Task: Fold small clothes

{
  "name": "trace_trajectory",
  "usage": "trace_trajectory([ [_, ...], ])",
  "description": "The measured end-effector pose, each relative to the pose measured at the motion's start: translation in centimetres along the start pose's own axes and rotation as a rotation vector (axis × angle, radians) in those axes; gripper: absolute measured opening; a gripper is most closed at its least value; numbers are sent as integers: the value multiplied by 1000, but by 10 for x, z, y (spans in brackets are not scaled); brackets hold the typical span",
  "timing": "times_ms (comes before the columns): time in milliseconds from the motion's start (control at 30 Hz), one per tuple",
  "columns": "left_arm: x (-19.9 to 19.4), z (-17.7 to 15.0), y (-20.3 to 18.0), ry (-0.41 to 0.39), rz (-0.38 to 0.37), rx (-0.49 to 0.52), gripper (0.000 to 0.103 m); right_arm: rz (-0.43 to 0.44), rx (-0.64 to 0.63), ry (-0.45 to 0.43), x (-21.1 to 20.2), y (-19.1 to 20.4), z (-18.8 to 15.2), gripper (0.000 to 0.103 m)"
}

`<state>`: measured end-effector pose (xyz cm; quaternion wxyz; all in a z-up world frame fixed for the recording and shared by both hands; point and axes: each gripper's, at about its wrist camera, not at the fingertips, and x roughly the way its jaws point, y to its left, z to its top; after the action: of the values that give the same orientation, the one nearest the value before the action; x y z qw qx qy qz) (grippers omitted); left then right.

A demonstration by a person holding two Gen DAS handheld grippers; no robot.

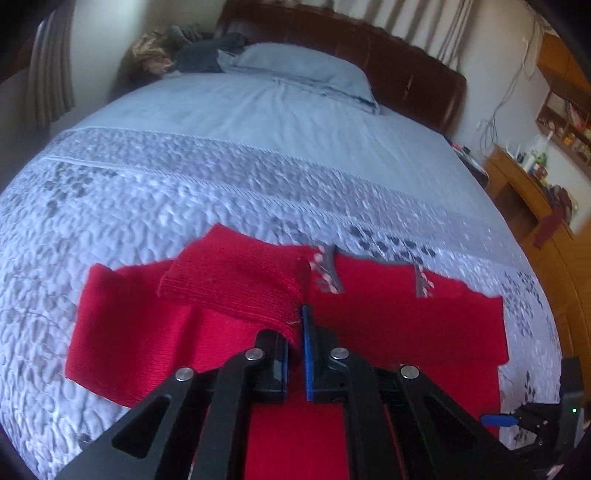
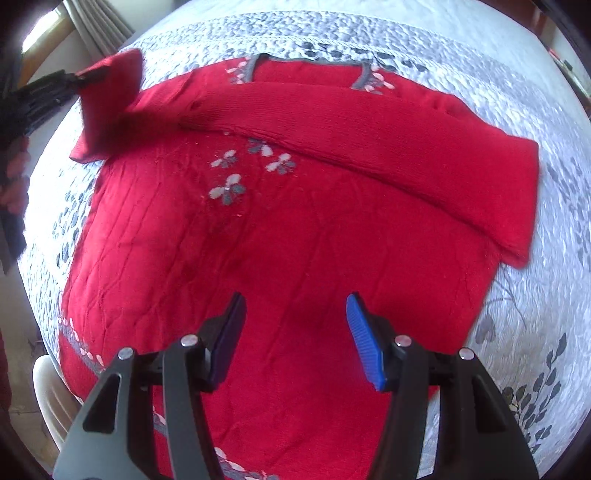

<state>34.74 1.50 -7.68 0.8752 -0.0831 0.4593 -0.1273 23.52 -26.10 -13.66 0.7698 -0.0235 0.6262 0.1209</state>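
A small red knit sweater (image 2: 295, 229) with grey and pink flower patterns lies flat on the bed. One sleeve (image 2: 369, 133) is folded across the chest. My left gripper (image 1: 297, 332) is shut on the cuff of the other sleeve (image 1: 236, 280) and holds it lifted above the sweater; it also shows in the right wrist view (image 2: 79, 79) at the upper left. My right gripper (image 2: 295, 325) is open and empty, hovering over the sweater's lower body. It also shows at the lower right edge of the left wrist view (image 1: 498, 420).
The bed has a pale blue quilted cover (image 1: 184, 192) with a grey leaf print and a pillow (image 1: 303, 70) at the dark headboard. A wooden dresser (image 1: 532, 206) stands to the right of the bed. A curtain (image 2: 103, 29) hangs at the left.
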Motion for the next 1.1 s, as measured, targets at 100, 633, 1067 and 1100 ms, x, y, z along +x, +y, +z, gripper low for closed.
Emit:
trace_trajectory([
  [100, 34, -16, -16, 155, -37, 15, 9, -15, 1, 3, 2, -4, 0, 58],
  [633, -13, -39, 113, 218, 202, -198, 64, 59, -68, -10, 6, 85, 96, 58],
  [1067, 4, -46, 140, 274, 242, -238, 70, -42, -69, 97, 81, 162, 191, 55],
  [1100, 4, -46, 140, 272, 244, -240, 71, -40, -62, 108, 88, 161, 193, 55],
])
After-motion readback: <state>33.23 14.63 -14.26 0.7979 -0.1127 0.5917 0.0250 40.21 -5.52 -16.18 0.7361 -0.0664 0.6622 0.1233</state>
